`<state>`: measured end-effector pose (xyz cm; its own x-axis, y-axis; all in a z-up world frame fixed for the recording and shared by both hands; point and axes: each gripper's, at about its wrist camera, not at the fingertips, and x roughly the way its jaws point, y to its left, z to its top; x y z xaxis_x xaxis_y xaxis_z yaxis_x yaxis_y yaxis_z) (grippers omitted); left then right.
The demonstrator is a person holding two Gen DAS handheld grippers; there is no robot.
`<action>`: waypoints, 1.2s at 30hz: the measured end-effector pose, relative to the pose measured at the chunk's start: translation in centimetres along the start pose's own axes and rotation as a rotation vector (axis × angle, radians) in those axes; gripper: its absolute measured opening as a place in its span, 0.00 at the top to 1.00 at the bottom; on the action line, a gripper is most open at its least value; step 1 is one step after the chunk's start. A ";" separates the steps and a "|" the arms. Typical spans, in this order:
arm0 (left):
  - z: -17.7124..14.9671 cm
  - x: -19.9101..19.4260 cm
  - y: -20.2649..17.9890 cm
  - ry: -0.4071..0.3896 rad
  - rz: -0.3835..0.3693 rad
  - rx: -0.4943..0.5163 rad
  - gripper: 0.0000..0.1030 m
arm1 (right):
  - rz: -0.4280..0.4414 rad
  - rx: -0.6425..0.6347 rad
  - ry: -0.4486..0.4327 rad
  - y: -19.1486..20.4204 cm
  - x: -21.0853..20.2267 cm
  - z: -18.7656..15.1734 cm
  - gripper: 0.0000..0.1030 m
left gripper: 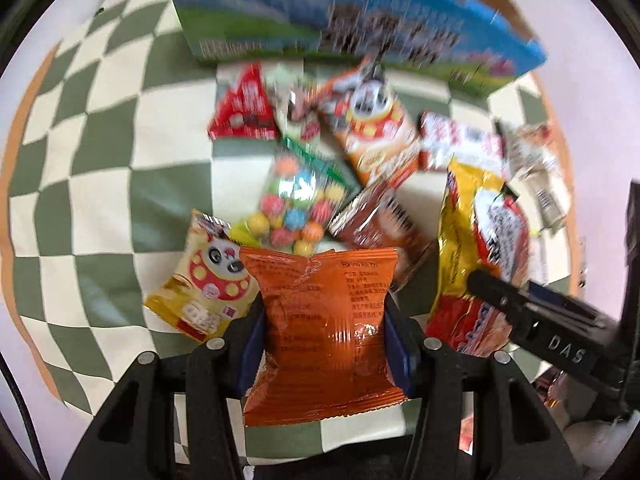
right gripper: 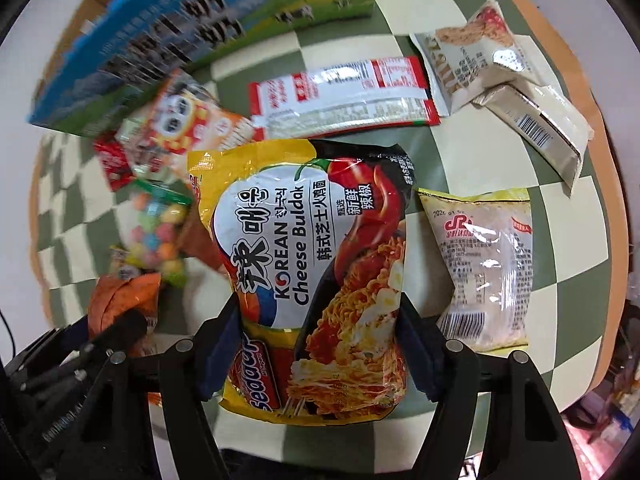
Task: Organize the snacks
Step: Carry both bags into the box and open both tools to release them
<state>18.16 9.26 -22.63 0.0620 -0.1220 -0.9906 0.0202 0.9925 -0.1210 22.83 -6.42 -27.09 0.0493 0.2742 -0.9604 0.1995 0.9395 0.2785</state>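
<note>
1. The left tongs are clamped on an orange snack packet. The packet is squeezed in the middle and hangs above the checked cloth on the bench.
2. The right tongs are clamped on a big yellow noodle bag. It is held up over the other snacks.
3. Most snacks lie in a messy pile on the cloth. A blue and green box stands at the far side. My guess is that the snacks go in there.
4. What could go wrong: the orange packet is puffy and shiny, so it could slip out. A hard squeeze could pop it or crush what is inside.
5. The noodle bag is wide and held only at its sides. It could tip or slide out if the hand swings fast.
6. The two tongs are near each other, so they could bump.
7. A low bag could knock the bag of coloured candy balls or the panda packet.
8. Writing: the noodle bag says "KOREAN Cheese Buldak". The black side of the right tongs says "DAS" in the left view. Other labels are too blurry to read.
</note>
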 end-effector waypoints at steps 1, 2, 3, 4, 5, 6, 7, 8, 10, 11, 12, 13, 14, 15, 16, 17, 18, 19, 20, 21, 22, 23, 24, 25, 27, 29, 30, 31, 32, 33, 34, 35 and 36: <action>0.2 -0.6 0.4 -0.017 -0.006 -0.006 0.52 | 0.022 -0.004 -0.009 0.3 -1.0 0.2 0.28; 1.0 -1.9 0.3 -0.036 -0.016 -0.016 0.52 | 0.043 -0.013 -0.022 0.6 -2.1 0.6 0.28; 1.7 -2.8 0.4 -0.055 -0.027 -0.025 0.52 | 0.065 -0.021 -0.035 0.7 -3.2 1.8 0.28; 2.4 -4.4 0.2 -0.082 -0.044 -0.034 0.52 | 0.085 -0.031 -0.050 0.7 -4.5 2.4 0.28; 2.8 -5.5 -0.1 -0.106 -0.055 -0.038 0.52 | 0.109 -0.049 -0.071 1.4 -6.3 3.2 0.28; 3.7 -7.0 -0.5 -0.130 -0.064 -0.039 0.52 | 0.123 -0.063 -0.084 0.5 -7.9 4.5 0.28; 4.9 -8.8 -0.7 -0.163 -0.070 -0.036 0.52 | 0.134 -0.086 -0.102 1.2 -9.5 5.5 0.28; 5.8 -9.8 -1.2 -0.192 -0.068 -0.031 0.52 | 0.144 -0.100 -0.117 1.5 -10.8 6.5 0.28; 8.7 -11.7 -2.1 -0.248 -0.065 -0.015 0.52 | 0.163 -0.129 -0.145 1.0 -12.0 6.3 0.28; 10.1 -12.2 -2.4 -0.265 -0.063 -0.012 0.52 | 0.173 -0.136 -0.153 1.0 -12.2 6.1 0.28; 11.6 -12.4 -2.6 -0.282 -0.057 -0.011 0.52 | 0.188 -0.146 -0.166 0.9 -12.4 5.8 0.28; 13.7 -12.1 -2.9 -0.295 -0.047 -0.013 0.52 | 0.193 -0.165 -0.177 0.8 -12.6 5.6 0.28; 15.5 -11.9 -2.9 -0.298 -0.043 -0.020 0.52 | 0.190 -0.176 -0.188 0.8 -12.7 5.5 0.28; 16.8 -12.0 -2.6 -0.299 -0.043 -0.030 0.52 | 0.187 -0.185 -0.200 0.8 -12.7 5.7 0.28; 18.7 -11.8 -2.2 -0.298 -0.037 -0.041 0.52 | 0.184 -0.193 -0.206 1.1 -12.3 6.0 0.28; 20.0 -11.5 -1.8 -0.295 -0.026 -0.043 0.52 | 0.177 -0.200 -0.210 1.4 -11.7 6.4 0.28; 21.5 -11.1 -1.5 -0.286 -0.012 -0.042 0.52 | 0.167 -0.204 -0.214 1.6 -10.9 6.8 0.28; 23.3 -10.4 -1.0 -0.277 0.003 -0.051 0.52 | 0.155 -0.210 -0.213 2.0 -10.7 8.5 0.28; 24.5 -9.7 -0.7 -0.267 0.018 -0.051 0.52 | 0.134 -0.217 -0.208 2.5 -9.9 10.4 0.28; 25.8 -9.0 -0.3 -0.252 0.028 -0.049 0.52 | 0.122 -0.219 -0.204 2.9 -9.5 11.8 0.28; 27.3 -8.1 0.0 -0.236 0.040 -0.056 0.52 | 0.109 -0.222 -0.197 3.4 -8.9 13.3 0.28; 28.2 -7.2 0.4 -0.224 0.051 -0.058 0.52 | 0.096 -0.220 -0.184 3.7 -7.9 14.9 0.28; 29.0 -6.4 0.6 -0.211 0.062 -0.058 0.52 | 0.089 -0.222 -0.175 3.8 -6.9 16.1 0.28; 30.0 -5.1 0.9 -0.195 0.078 -0.060 0.52 | 0.077 -0.224 -0.168 4.0 -6.0 17.3 0.28; 31.5 -3.3 1.3 -0.165 0.082 -0.069 0.52 | 0.052 -0.231 -0.160 4.2 -4.0 19.1 0.28; 32.8 -1.3 1.7 -0.130 0.079 -0.080 0.52 | 0.039 -0.233 -0.146 4.4 -2.2 20.6 0.28; 33.2 -0.5 1.9 -0.117 0.079 -0.083 0.52 | 0.035 -0.232 -0.137 4.4 -1.3 21.3 0.28; 33.6 0.4 2.0 -0.102 0.081 -0.085 0.52 | 0.030 -0.231 -0.130 4.5 -0.6 21.8 0.28; 33.9 1.2 2.1 -0.090 0.081 -0.087 0.52 | 0.025 -0.232 -0.122 4.5 0.0 22.3 0.28; 34.2 1.8 2.1 -0.081 0.082 -0.090 0.52 | 0.020 -0.232 -0.113 4.4 0.8 22.8 0.28; 34.4 2.4 2.2 -0.074 0.089 -0.092 0.52 | 0.015 -0.234 -0.106 4.3 1.5 23.3 0.28; 34.7 2.7 2.3 -0.071 0.095 -0.093 0.52 | 0.009 -0.234 -0.099 4.4 2.1 23.7 0.28; 34.9 3.1 2.4 -0.069 0.102 -0.093 0.52 | 0.006 -0.234 -0.096 4.3 2.6 24.0 0.28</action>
<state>53.24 10.80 -23.79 0.1272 -0.0177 -0.9917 -0.0818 0.9962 -0.0283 47.31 -6.59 -28.59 0.1443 0.2696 -0.9521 -0.0330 0.9629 0.2677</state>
